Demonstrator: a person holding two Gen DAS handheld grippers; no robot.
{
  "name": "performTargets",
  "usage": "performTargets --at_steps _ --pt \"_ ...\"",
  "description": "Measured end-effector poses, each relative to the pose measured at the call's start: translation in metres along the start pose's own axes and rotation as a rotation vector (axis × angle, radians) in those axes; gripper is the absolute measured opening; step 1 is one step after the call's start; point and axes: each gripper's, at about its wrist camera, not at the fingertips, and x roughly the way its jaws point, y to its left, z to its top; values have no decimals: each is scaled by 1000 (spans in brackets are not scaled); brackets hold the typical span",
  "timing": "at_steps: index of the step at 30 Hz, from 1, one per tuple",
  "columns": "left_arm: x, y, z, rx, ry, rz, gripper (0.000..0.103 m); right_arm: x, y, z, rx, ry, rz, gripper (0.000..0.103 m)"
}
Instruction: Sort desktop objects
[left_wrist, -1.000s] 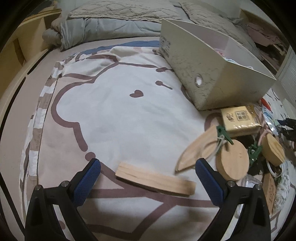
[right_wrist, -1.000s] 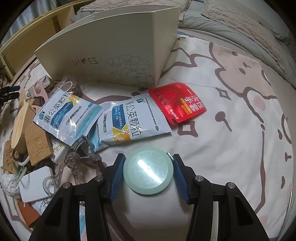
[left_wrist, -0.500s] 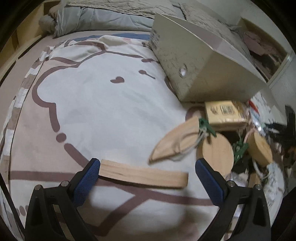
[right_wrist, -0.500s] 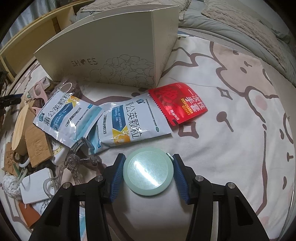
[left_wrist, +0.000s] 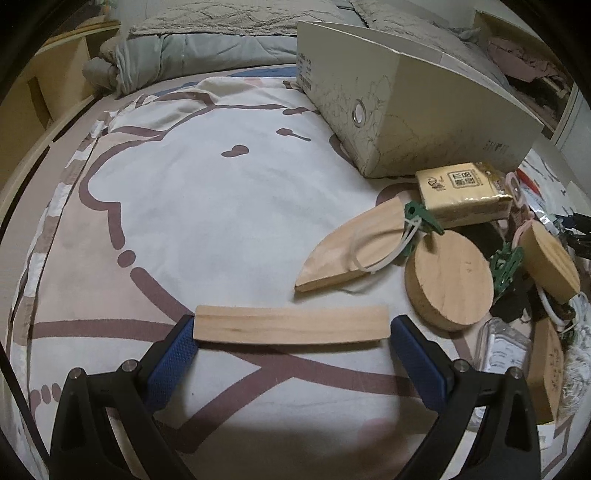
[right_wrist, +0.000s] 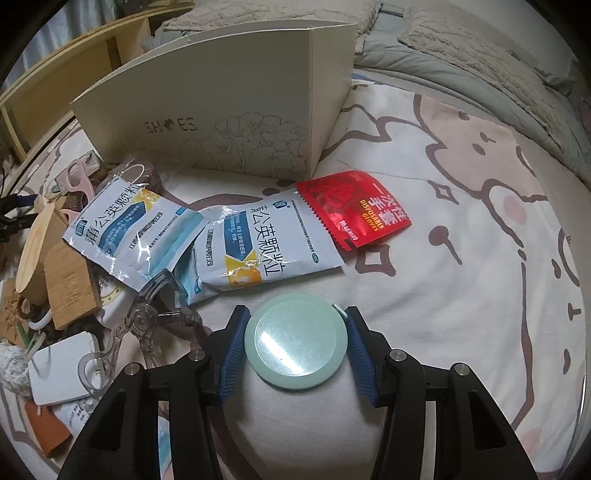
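Pale wood fills the space between the fingers of the left gripper (left_wrist: 291, 332): a long flat wooden strip (left_wrist: 291, 324) lies crosswise on the cartoon-print blanket (left_wrist: 207, 206), its left end against the blue left pad and its right end just short of the right pad, so the jaws stand wide around it without a clear squeeze. To the right of the strip lie a leaf-shaped wooden piece (left_wrist: 354, 247) with a white cable tie and a green clip, a round wooden disc (left_wrist: 448, 282) and a tan tissue pack (left_wrist: 461, 192). A cream shoe box (left_wrist: 424, 122) stands open behind them.

In the right wrist view, the right gripper (right_wrist: 297, 341) is clamped on a mint-green round lid (right_wrist: 296, 340), both blue pads pressing its rim. Ahead of it on the blanket lie two white-and-blue sachets (right_wrist: 266, 247), a red glove packet (right_wrist: 352, 208) and a clear plastic clamp (right_wrist: 144, 314), with the box wall marked SHOES behind them
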Motion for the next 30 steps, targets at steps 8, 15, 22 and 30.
performTargets --at_steps 8,15,22,30 --pt "2 -2 -1 -23 1 41 103 -2 -3 -4 -15 -30 20 52" --pt "2 -4 -2 -30 -4 45 101 -6 3 -3 -54 -18 4 52" --pt "-1 -3 -3 -37 -15 61 100 -8 5 -2 -69 7 -3 52" --pt "-9 -1 -2 -48 -37 95 100 -11 5 1 -69 15 -19 52"
